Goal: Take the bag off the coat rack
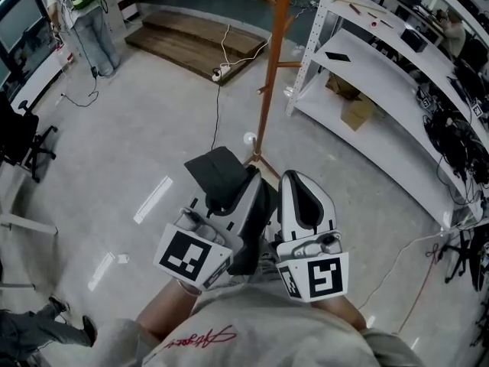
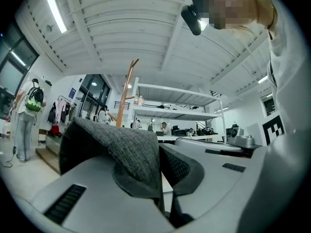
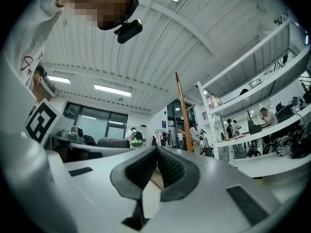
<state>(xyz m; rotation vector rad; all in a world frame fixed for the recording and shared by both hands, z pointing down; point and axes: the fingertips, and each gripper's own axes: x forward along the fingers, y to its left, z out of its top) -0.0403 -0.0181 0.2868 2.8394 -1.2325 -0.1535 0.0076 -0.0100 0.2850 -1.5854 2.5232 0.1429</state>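
Observation:
The wooden coat rack [image 1: 269, 82] stands on the floor just ahead of me, with its bare pole also in the left gripper view [image 2: 127, 93] and the right gripper view [image 3: 182, 111]. A dark grey knitted bag [image 1: 217, 176] is pinched in my left gripper [image 1: 238, 183], clear of the rack. In the left gripper view the bag's fabric [image 2: 127, 148] drapes over the jaws of the left gripper [image 2: 159, 154] and hangs to the left. My right gripper [image 1: 295, 180] is right beside it. The right gripper [image 3: 156, 153] has its pads together, with nothing between them.
White shelving [image 1: 382, 75] runs along the right, with a cardboard box [image 1: 356, 112] under it. A wooden platform [image 1: 200, 38] and a floor cable [image 1: 216, 109] lie beyond the rack. A person [image 1: 90, 21] stands far left, and a black chair [image 1: 24, 140] is at the left edge.

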